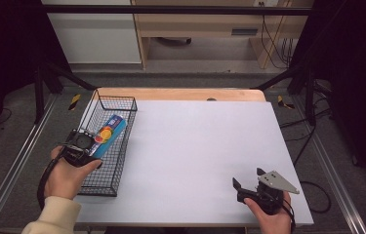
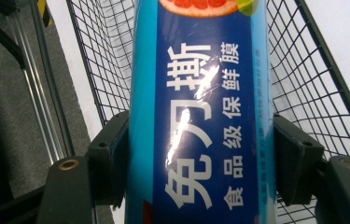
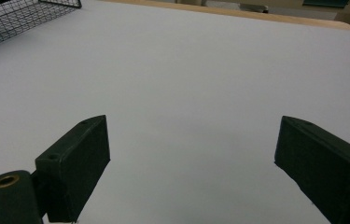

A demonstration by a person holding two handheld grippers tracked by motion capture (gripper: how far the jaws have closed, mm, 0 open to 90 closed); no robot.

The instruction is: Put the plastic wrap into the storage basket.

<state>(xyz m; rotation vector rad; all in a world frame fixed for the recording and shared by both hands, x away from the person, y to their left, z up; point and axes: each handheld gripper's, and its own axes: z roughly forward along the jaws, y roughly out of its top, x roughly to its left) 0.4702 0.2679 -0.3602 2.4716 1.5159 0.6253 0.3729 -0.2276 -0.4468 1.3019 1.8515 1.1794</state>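
Note:
A long blue box (image 1: 111, 127) with white Chinese lettering and a fruit picture lies lengthwise inside a black wire basket (image 1: 123, 158) at the table's left edge. My left gripper (image 1: 91, 142) is shut on the near end of the box. In the left gripper view, both black jaws press the sides of the blue box (image 2: 200, 116), with the basket's mesh (image 2: 312, 84) behind it. My right gripper (image 1: 248, 178) rests near the front right of the table. Its jaws stand wide open around bare table in the right gripper view (image 3: 191, 149).
A white sheet (image 1: 205, 141) covers the wooden table. A corner of the basket (image 3: 14, 16) sits at the far left in the right gripper view. Black frame posts and cables stand beside the table, with light cabinets on the floor beyond it.

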